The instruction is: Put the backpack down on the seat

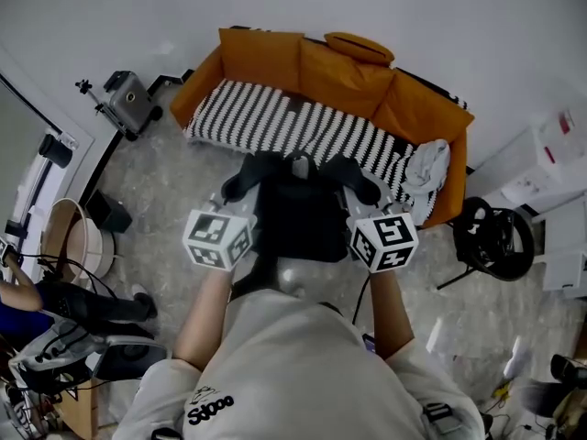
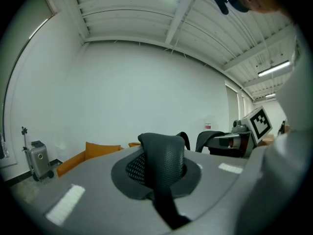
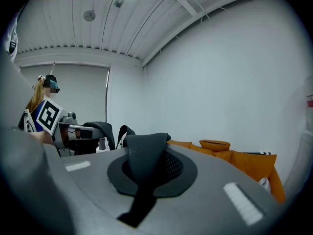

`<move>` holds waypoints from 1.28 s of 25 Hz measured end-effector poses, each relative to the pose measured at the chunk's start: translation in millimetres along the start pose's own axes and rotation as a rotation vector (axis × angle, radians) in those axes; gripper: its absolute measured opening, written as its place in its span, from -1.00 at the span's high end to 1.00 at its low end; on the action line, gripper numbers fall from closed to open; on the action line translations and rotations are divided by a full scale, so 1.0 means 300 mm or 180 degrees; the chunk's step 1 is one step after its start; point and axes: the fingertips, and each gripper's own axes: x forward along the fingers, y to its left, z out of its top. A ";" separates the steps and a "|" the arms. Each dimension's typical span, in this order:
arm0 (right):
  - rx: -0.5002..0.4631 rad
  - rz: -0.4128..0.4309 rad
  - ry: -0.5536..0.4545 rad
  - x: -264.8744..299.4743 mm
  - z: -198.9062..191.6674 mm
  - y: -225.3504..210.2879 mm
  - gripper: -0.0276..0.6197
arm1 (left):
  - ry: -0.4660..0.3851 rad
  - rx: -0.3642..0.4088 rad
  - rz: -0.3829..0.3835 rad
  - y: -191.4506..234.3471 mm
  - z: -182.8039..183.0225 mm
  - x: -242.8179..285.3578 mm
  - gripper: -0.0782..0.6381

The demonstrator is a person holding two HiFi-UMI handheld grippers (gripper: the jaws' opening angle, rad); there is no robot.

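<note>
A black and grey backpack [image 1: 298,218] hangs in front of the person's chest, just short of the orange sofa's striped seat [image 1: 293,122]. My left gripper [image 1: 237,200] is shut on the backpack's left shoulder strap [image 1: 240,178]. The right gripper [image 1: 365,196] is shut on the right shoulder strap [image 1: 363,183]. In the left gripper view the black mesh strap [image 2: 159,165] rises from the grey backpack panel [image 2: 83,185] and runs down towards the hidden jaws. The right gripper view shows the same with its strap [image 3: 146,165]. The jaws themselves are hidden behind the pack.
Orange cushions [image 1: 358,49] line the sofa's back and a white cloth [image 1: 426,168] lies at its right end. A silver case on a stand [image 1: 128,102] is left of the sofa. A black wheel-shaped object [image 1: 500,238] stands right. A round basket [image 1: 78,236] and an office chair [image 1: 83,346] are at the left.
</note>
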 end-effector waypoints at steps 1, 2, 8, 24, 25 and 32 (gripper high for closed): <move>-0.0009 -0.0005 0.0002 0.006 0.002 -0.007 0.91 | -0.0002 0.0001 -0.0003 0.003 -0.001 0.009 0.76; -0.0016 -0.0012 0.0006 0.013 0.004 -0.015 0.91 | -0.0003 0.0005 -0.0007 0.004 -0.001 0.020 0.76; -0.0031 -0.0064 0.0009 0.082 0.030 -0.084 0.91 | -0.0028 0.0023 -0.0059 0.036 0.019 0.118 0.76; -0.0017 -0.0118 0.0106 0.512 0.070 -0.284 0.91 | 0.0059 0.0024 -0.0169 0.333 0.040 0.516 0.76; -0.0013 -0.0128 0.0104 0.536 0.075 -0.298 0.91 | 0.0059 0.0027 -0.0179 0.349 0.045 0.540 0.76; 0.0014 -0.0193 0.0135 0.720 0.116 -0.365 0.91 | 0.0101 0.0039 -0.0228 0.485 0.079 0.693 0.76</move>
